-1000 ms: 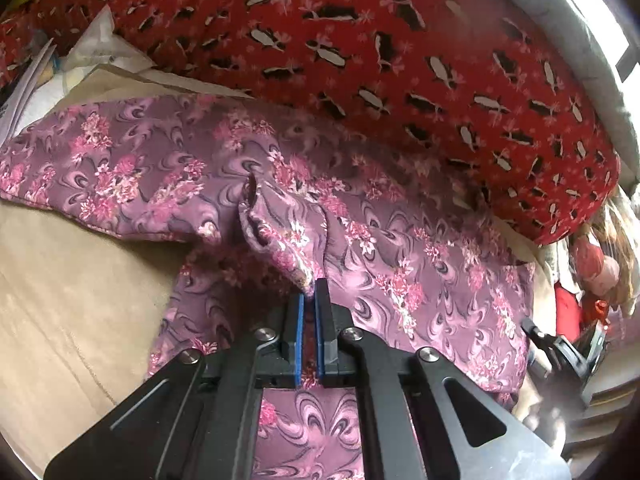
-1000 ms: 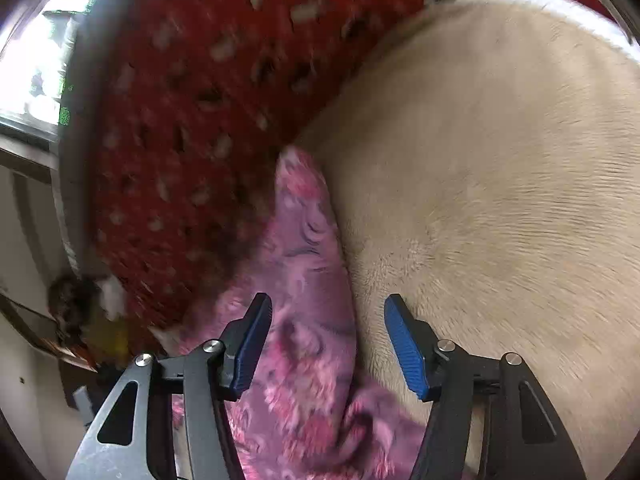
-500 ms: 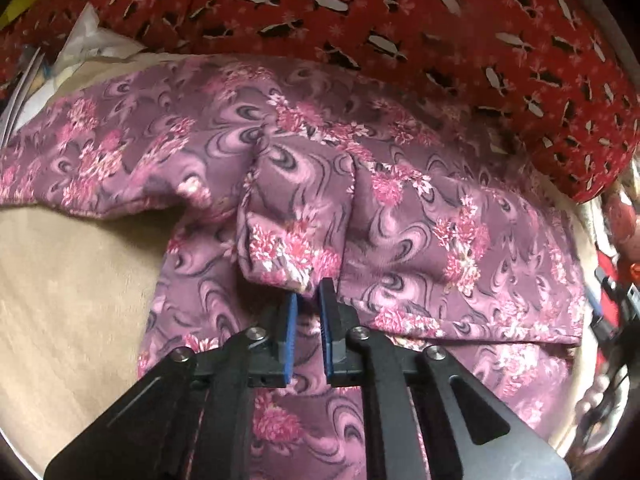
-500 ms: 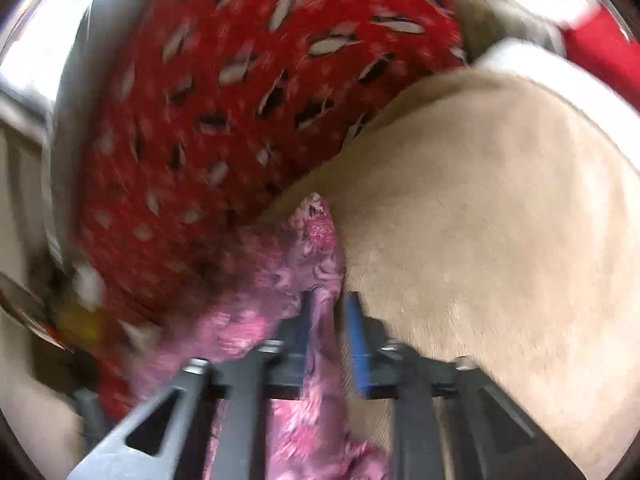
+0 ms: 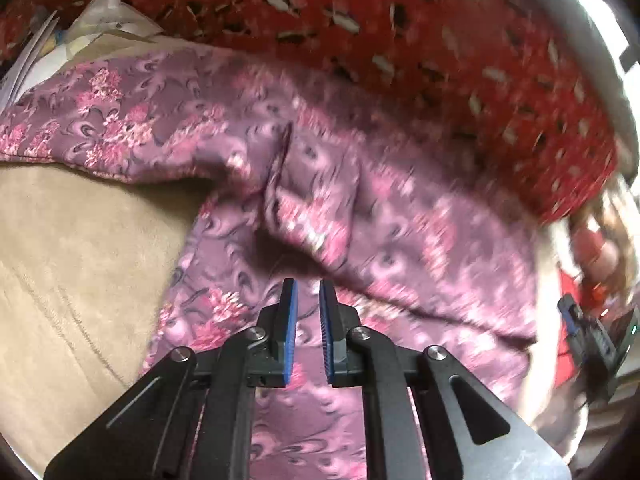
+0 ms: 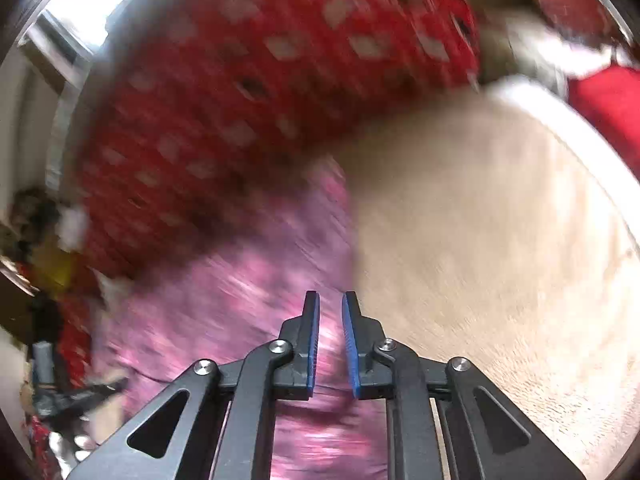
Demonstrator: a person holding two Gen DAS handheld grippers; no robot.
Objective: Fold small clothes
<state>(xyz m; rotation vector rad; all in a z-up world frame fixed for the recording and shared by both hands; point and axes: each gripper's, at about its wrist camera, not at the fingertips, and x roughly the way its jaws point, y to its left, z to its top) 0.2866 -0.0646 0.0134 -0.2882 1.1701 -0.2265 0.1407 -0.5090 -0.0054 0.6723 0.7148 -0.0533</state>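
On a beige blanket (image 5: 80, 264), a purple floral garment (image 5: 400, 216) lies half folded below a red patterned cushion (image 5: 420, 40), a gripper poised over it at either side.

Largest in both views is the red cushion, then the blanket, then the garment spread across it, one sleeve running out to the far left in the left wrist view and a raised fold at its middle. The left gripper (image 5: 308, 292) hovers just short of that fold, jaws narrowly parted with nothing between them. The right gripper (image 6: 330, 304) looks the same, though blur makes it hard to tell whether cloth is caught. A fold appears just laid; next likely comes a fresh pinch on an edge. Only the left view shows papers (image 5: 100, 20); only the right shows the blanket's far edge.
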